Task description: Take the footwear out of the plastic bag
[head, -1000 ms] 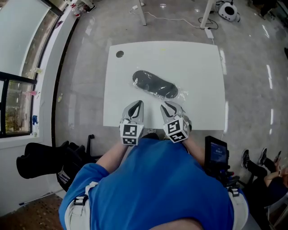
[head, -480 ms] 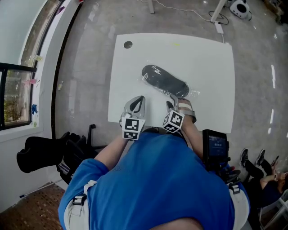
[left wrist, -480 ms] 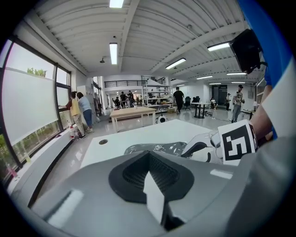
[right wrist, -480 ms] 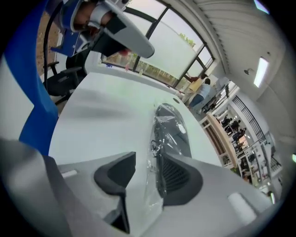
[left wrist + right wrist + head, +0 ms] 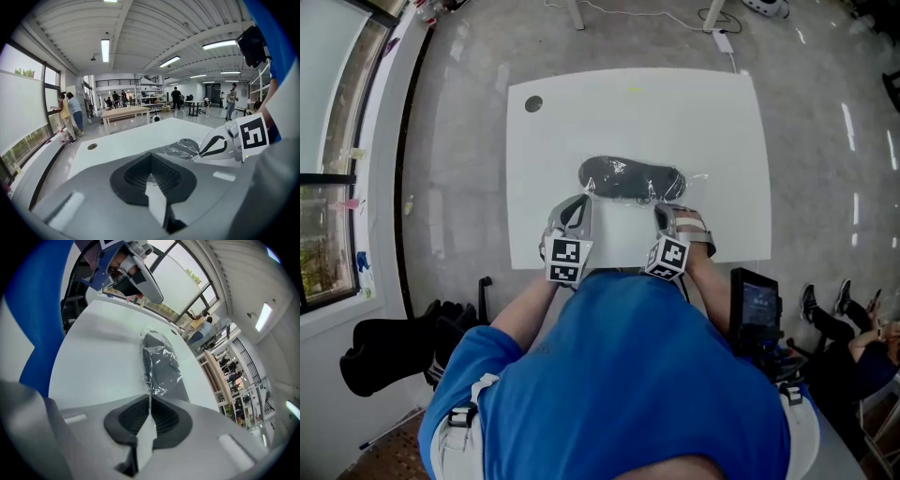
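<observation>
A black slipper [image 5: 630, 178] lies crosswise on the white table [image 5: 581, 112], wrapped in a clear plastic bag [image 5: 684, 192]. My right gripper [image 5: 664, 214] is at the bag's near right end. Its jaws are closing, and in the right gripper view [image 5: 150, 399] the crinkled bag film [image 5: 161, 366] runs straight into the seam between the pads. My left gripper [image 5: 577, 211] rests just short of the slipper's left end, shut with nothing in it. In the left gripper view [image 5: 151, 157] the bag [image 5: 180, 147] and the right gripper [image 5: 215, 145] lie ahead to the right.
A round cable hole [image 5: 533, 104] sits in the table's far left corner. A black device with a lit screen [image 5: 755, 314] stands by my right side. A black bag [image 5: 394, 342] lies on the floor at the left. Someone's legs [image 5: 834, 319] show at the far right.
The right gripper moved forward to the bag's end and its jaws came together on the film. The slipper swung from diagonal to crosswise. The left gripper moved forward a little, still shut.
</observation>
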`<state>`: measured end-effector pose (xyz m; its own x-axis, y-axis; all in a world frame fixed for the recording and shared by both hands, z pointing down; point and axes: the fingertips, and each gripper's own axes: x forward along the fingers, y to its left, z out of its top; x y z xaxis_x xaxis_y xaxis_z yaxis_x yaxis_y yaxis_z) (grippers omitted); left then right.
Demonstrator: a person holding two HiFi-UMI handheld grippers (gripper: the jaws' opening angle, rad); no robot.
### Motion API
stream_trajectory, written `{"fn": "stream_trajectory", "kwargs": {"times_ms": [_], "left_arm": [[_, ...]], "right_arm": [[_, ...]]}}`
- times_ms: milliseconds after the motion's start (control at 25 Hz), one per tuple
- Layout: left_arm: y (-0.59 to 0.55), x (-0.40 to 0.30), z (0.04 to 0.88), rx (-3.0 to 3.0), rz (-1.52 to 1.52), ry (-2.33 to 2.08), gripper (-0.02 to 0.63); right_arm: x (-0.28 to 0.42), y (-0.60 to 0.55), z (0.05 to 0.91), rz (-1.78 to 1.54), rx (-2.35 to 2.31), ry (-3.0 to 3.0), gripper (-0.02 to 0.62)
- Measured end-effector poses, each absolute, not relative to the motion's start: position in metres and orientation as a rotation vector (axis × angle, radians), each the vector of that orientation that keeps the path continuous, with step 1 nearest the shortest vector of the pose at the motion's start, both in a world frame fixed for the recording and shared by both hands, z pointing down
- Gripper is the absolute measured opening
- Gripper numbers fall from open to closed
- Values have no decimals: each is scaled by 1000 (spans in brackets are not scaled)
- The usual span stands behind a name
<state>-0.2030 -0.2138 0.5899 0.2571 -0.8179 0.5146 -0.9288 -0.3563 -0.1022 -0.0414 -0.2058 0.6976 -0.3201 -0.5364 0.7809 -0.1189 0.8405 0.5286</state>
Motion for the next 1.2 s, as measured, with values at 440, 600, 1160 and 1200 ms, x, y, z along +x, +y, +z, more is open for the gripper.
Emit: {"fn": "stream_trajectory", "kwargs": {"times_ms": [440, 600, 1160, 1200], "left_arm": [[-246, -162, 606, 2463, 885, -1418, 8], [-276, -153, 614, 2563, 961, -1206, 61], [-296, -108, 689, 2367, 1411, -26, 351], [-294, -106, 692, 2341, 1420, 22, 364]], "right_arm": [[8, -218, 697, -365, 592, -1848, 22], [11, -218, 694, -297, 613, -1881, 89], [39, -225, 650, -228, 808, -1903, 130], [41, -225, 648, -222, 823, -1901, 130]]}}
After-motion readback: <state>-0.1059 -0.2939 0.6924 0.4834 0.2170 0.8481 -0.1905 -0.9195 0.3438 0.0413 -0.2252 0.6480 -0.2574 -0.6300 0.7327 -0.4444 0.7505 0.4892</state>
